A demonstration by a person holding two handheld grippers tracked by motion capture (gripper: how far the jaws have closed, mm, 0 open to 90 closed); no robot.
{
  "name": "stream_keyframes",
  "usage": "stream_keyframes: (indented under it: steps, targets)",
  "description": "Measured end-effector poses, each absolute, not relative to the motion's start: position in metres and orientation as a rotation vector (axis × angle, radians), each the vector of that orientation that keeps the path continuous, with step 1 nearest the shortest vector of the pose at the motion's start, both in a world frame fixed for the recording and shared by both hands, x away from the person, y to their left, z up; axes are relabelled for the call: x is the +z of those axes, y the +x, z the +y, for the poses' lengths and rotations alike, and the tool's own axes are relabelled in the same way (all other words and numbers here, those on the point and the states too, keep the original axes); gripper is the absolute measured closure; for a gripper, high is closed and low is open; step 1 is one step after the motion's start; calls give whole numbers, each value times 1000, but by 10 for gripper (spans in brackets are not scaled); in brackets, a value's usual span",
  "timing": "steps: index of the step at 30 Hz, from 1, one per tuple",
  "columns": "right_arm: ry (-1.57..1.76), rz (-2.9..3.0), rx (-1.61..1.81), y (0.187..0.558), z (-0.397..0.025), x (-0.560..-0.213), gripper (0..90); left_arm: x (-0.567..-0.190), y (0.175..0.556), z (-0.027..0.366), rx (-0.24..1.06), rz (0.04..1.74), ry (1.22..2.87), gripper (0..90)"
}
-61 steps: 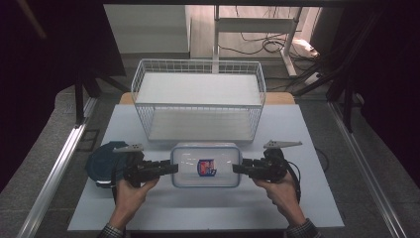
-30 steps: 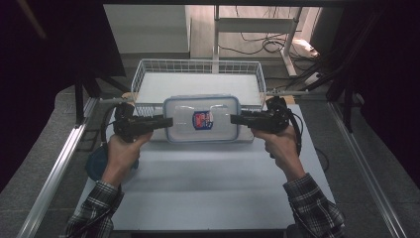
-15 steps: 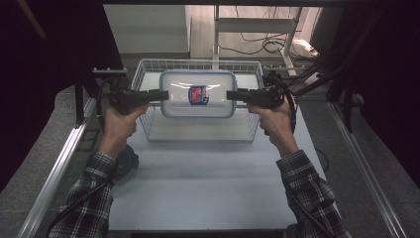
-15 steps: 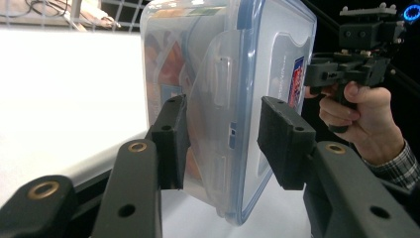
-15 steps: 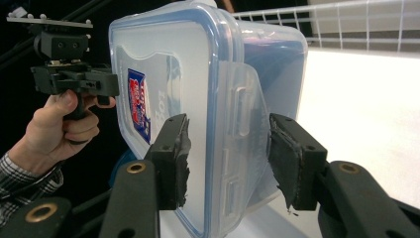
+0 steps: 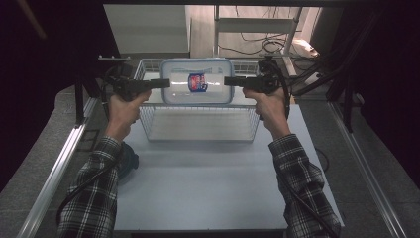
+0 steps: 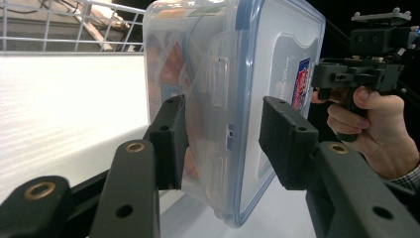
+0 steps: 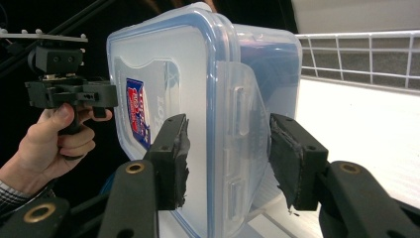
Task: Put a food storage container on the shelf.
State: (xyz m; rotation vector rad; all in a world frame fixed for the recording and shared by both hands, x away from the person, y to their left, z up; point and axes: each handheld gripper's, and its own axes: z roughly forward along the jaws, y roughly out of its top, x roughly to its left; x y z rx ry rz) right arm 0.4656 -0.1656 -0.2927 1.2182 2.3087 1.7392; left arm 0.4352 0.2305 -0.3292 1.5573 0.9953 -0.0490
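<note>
Above the wire basket [image 6: 198,124] in the high view, the clear lidded container [image 6: 198,82] hung level between the left tongs [image 6: 166,83] and right tongs [image 6: 229,82], one per short end, likely to keep it balanced for lowering in. In the left gripper view, the left tongs [image 7: 223,141] were closed part-way onto the container's [image 7: 223,74] clip end. In the right gripper view, the right tongs [image 8: 228,153] pinched the opposite end [image 8: 198,99] likewise, over the white counter [image 8: 366,129].

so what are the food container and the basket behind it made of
Food container: looks like translucent, slightly glossy plastic, with contents showing dimly through its walls; the blue-edged lid has moulded clip flaps. Wire basket: apparently thin metal wire with a white coating, judging by its open welded grid.
</note>
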Motion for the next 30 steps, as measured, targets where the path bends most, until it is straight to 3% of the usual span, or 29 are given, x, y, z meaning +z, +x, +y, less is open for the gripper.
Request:
stream_keyframes:
  steps: [19,23,25,30]
  targets:
    - [1276,2301,1682,476,-163,-302,457,-329,443,222,42,1004,1630,476]
    - [1286,2301,1640,477,-161,-305,397,-331,444,217,83,1032,1691,478]
    - [1297,2283,1636,478,-163,-306,443,-332,444,217,86,1041,1672,458]
    - [1240,2289,1553,476,-159,-302,425,-335,448,220,21,1050,1615,454]
